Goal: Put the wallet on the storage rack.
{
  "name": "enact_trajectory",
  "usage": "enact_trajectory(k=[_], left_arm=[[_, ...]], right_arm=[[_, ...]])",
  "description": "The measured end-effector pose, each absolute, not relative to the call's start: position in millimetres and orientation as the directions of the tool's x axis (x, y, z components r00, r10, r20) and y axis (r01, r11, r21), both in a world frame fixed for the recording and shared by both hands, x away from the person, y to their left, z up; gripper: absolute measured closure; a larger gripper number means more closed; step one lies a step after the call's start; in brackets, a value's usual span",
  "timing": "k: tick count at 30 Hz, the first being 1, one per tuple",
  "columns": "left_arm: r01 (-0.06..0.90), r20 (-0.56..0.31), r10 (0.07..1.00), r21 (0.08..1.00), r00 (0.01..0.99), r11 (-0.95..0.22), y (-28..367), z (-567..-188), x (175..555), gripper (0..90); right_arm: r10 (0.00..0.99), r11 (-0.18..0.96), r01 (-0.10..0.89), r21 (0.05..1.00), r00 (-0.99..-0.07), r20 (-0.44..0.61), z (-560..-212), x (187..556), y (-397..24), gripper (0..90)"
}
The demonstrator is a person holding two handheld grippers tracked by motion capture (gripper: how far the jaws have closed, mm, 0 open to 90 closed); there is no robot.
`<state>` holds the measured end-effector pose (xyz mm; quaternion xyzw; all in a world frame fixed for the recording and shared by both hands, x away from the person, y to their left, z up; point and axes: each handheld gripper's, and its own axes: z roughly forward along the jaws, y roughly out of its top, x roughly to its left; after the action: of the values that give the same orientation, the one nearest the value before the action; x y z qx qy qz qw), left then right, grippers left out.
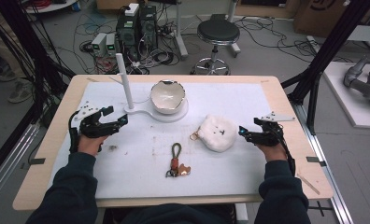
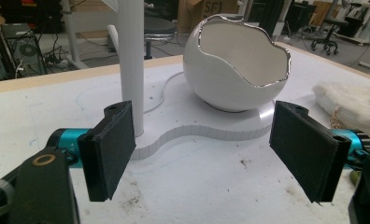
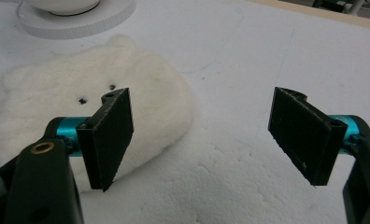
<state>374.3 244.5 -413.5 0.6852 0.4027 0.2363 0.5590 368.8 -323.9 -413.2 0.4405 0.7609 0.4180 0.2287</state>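
The left gripper point(image 1: 119, 116) and the right gripper point(image 1: 243, 131) both stood released, jaws wide with nothing between them — bare white mat point(image 1: 141, 154) lay open around each. The fluffy white plush pouch point(image 1: 217, 132) lay flat just beside the right gripper; the glossy, jagged-rimmed eggshell bowl point(image 1: 167, 97) sat on its smooth white stand point(image 1: 141, 111) near the left.

glossy ceramic bowl point(image 2: 234, 70), fluffy plush pouch point(image 3: 80, 116)

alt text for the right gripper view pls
The right gripper hovers with its two black jaws wide open and nothing between them, just above a fluffy white plush pouch with small dark eyes lying on the white foam-covered table. At the top edge sits the rim of a flat white stand base.
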Motion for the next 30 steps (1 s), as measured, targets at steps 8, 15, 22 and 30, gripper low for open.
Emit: enact_trajectory(k=[8, 15, 22, 30], left_arm=[[0.3, -0.115, 0.806, 0.95, 0.581, -0.081, 236.0, -415.7, 375.0, 22.9], [0.313, -0.118, 0.803, 0.946, 0.584, -0.089, 234.5, -416.6, 375.3, 23.0], [0.326, -0.115, 0.791, 0.939, 0.601, -0.112, 226.8, -417.5, 373.4, 24.2], [0.358, -0.163, 0.748, 0.927, 0.644, -0.107, 209.1, -420.2, 372.9, 28.1]], right_arm=[[0.827, 0.305, 0.535, 0.788, -0.559, 0.059, -431.2, 387.9, -295.0, 24.7], [0.819, 0.351, 0.591, 0.726, -0.569, 0.067, -440.2, 393.5, -289.2, 29.6], [0.785, 0.294, 0.675, 0.677, -0.574, 0.232, -444.9, 398.4, -292.9, 58.8], [0.759, 0.289, 0.573, 0.767, -0.626, 0.182, -426.7, 387.0, -289.0, 83.5]])
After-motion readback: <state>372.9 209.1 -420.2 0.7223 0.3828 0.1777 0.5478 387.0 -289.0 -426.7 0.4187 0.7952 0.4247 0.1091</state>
